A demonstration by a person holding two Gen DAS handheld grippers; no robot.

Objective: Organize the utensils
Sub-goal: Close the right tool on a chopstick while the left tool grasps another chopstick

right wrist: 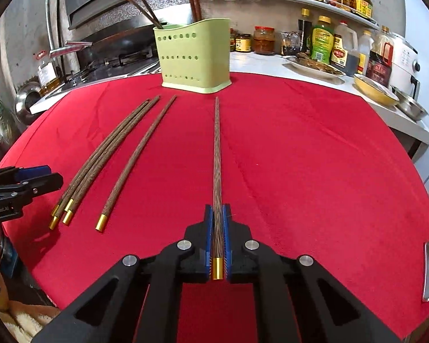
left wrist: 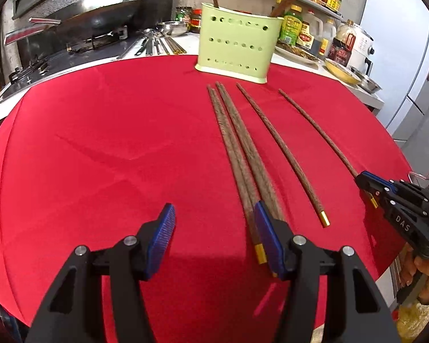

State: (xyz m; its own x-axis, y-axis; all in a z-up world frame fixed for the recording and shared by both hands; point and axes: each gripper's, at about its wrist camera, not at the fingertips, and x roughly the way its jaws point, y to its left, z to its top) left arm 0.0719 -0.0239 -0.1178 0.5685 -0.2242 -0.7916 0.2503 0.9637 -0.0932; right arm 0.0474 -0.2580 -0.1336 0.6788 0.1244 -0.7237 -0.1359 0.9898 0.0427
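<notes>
Several dark wooden chopsticks with gold caps lie on a red cloth. My right gripper is shut on one chopstick near its gold cap; its tip points toward the green perforated holder. In the left wrist view that gripper shows at the right edge, gripping the same chopstick. My left gripper stands open and empty, its right finger beside a bundle of three chopsticks. One more chopstick lies apart between them. The holder has a few chopsticks standing in it.
A stove with a wok sits behind the cloth at the left, with metal utensils beside it. Sauce bottles, a plate of food, a yellow bowl and a white cooker crowd the counter at the right.
</notes>
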